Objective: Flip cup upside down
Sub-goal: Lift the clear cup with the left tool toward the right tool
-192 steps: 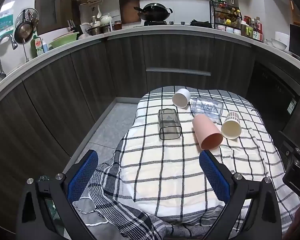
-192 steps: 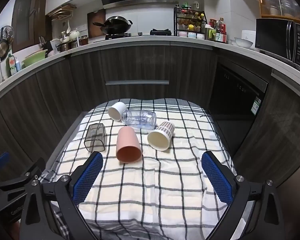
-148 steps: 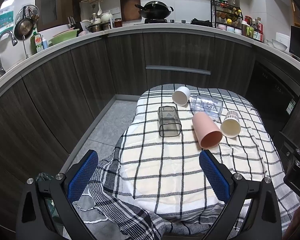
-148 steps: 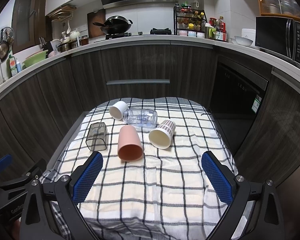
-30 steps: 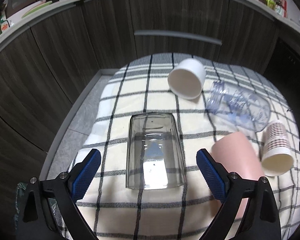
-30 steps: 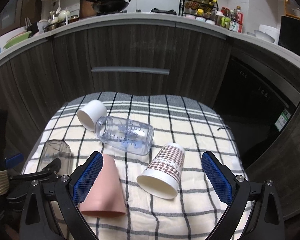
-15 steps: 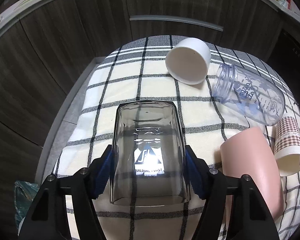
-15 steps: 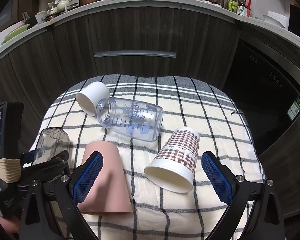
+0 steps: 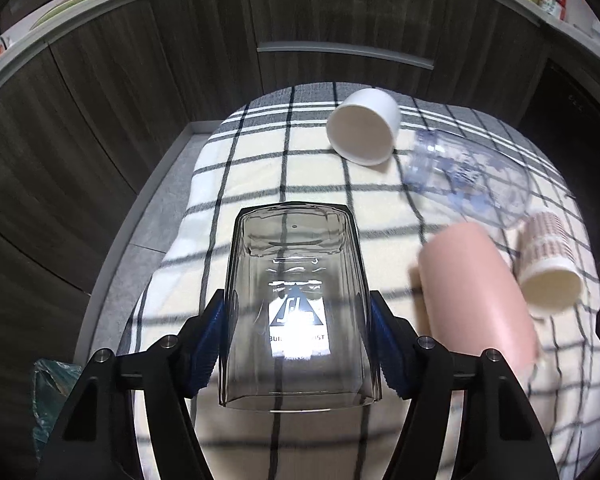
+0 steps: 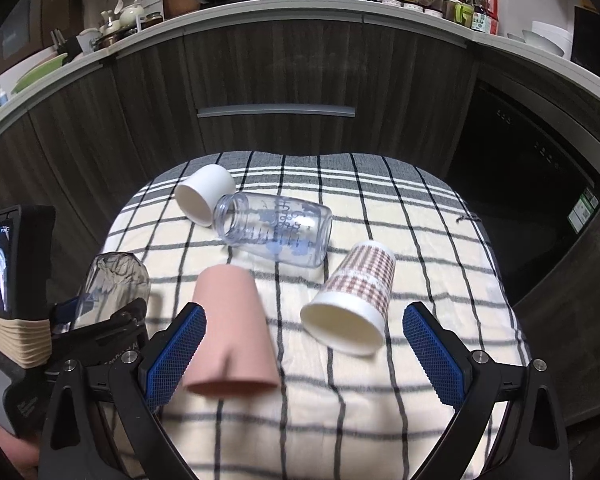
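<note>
My left gripper (image 9: 296, 340) is shut on a smoky clear square cup (image 9: 296, 300), blue pads pressed on both its sides, its open mouth towards the camera. The same cup (image 10: 112, 280) shows at the left of the right wrist view, held just above the checked cloth. My right gripper (image 10: 304, 348) is open and empty, above the cloth between a pink cup (image 10: 232, 328) and a plaid paper cup (image 10: 352, 300), both lying on their sides.
A white cup (image 9: 364, 130) and a clear baby bottle (image 9: 468, 180) lie on their sides at the far end of the checked cloth (image 9: 300, 176). Dark cabinet fronts (image 10: 276, 80) curve round behind. The table edge drops to the floor at the left (image 9: 156, 208).
My left gripper has moved in and closed on the clear square cup, and the cup has risen slightly off the cloth. My right gripper has moved closer to the pink and plaid cups.
</note>
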A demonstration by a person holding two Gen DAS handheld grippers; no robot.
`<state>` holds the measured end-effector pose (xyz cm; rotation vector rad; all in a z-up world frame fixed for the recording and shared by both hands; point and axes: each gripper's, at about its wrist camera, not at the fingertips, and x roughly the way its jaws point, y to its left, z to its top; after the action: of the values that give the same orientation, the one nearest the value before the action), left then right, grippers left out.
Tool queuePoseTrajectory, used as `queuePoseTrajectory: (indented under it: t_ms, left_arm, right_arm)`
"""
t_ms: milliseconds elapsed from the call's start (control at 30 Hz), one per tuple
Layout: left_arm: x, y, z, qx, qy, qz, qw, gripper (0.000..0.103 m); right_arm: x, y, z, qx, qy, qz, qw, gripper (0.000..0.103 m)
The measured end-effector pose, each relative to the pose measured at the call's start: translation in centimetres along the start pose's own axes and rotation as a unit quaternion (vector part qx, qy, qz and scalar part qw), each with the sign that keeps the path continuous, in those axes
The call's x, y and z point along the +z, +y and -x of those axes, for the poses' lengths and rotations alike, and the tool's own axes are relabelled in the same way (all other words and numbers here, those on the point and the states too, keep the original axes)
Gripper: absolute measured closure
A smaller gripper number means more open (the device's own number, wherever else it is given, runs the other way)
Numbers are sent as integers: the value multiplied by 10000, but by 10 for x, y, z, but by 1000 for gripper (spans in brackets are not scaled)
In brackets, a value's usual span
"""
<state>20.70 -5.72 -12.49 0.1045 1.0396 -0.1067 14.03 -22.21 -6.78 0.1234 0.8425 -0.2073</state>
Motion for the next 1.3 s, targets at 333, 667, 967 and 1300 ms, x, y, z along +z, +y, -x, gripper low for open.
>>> queuePoseTrajectory:
  t_ms: [333,667,967,1300]
  left_arm:
    - [-63,-35,58,-503,78,-429,9978,37]
    - [-104,-94,54,-802,30,-872,9930,37]
    - [-118,-105,45,-719,-69,-1047,9919,36]
    - [-126,-101,49,-706,45,-1114,9912,23]
  right_arm:
    - [-52,-40,54,-182,213,-287,9992,3]
    - [-115,-86,64,-684,617,-540,9943,3]
    - [-125,-101,58,-681,733,-737,9922,3]
    - [-124,-95,62,-696,692,-673,9929,3]
